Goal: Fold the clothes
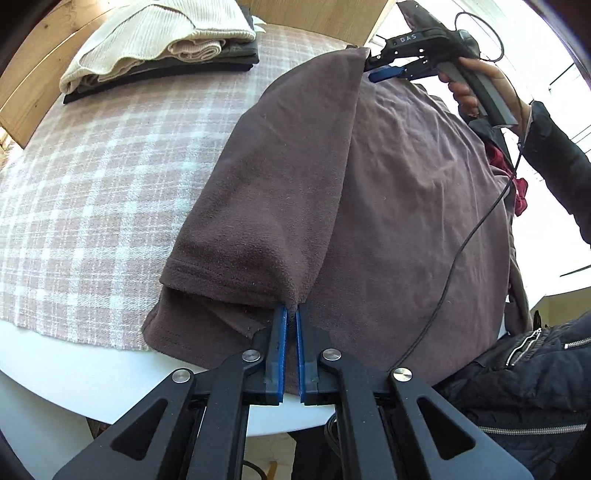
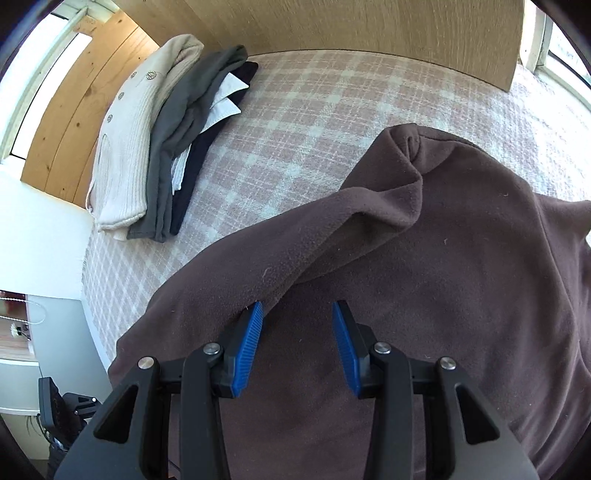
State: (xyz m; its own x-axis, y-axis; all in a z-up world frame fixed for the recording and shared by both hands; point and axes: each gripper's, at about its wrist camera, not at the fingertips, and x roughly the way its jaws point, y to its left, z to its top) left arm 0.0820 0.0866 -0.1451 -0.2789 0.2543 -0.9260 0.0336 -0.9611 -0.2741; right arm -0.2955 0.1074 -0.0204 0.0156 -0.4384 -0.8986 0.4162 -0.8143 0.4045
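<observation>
While you are pinching the near hem of the brown fleece (image 1: 280, 206) in your left hand-held gripper (image 1: 291, 314), the fold is hanging on that one grip. Its jaws are nearly closed, clamped on a bunched corner where the folded-over flap meets the lower layer, right at the near edge of the tabletop (image 1: 74, 376). If that pinch is catching only the top layer, or is catching both by accident, the flap may be dragging the layer under it and skewing the fold. A small bite like this could also be slipping out under tension.

Your right hand-held gripper (image 2: 297, 314) is sitting with its jaws spread wide and gripping nothing; its left blue pad (image 2: 247, 343) is tucked just under the raised edge of the flap and touching the fleece. I am judging that, released like this, it is leaving the far end of the flap free to sag or roll back.

Farther out, the fleece is lying across the checked cloth (image 1: 92, 192), with part of it draping off the near side towards you, so its weight may be pulling it off. Beyond it, well apart, a stack of folded clothes (image 2: 155, 140) is resting by the wooden wall (image 2: 369, 26).
</observation>
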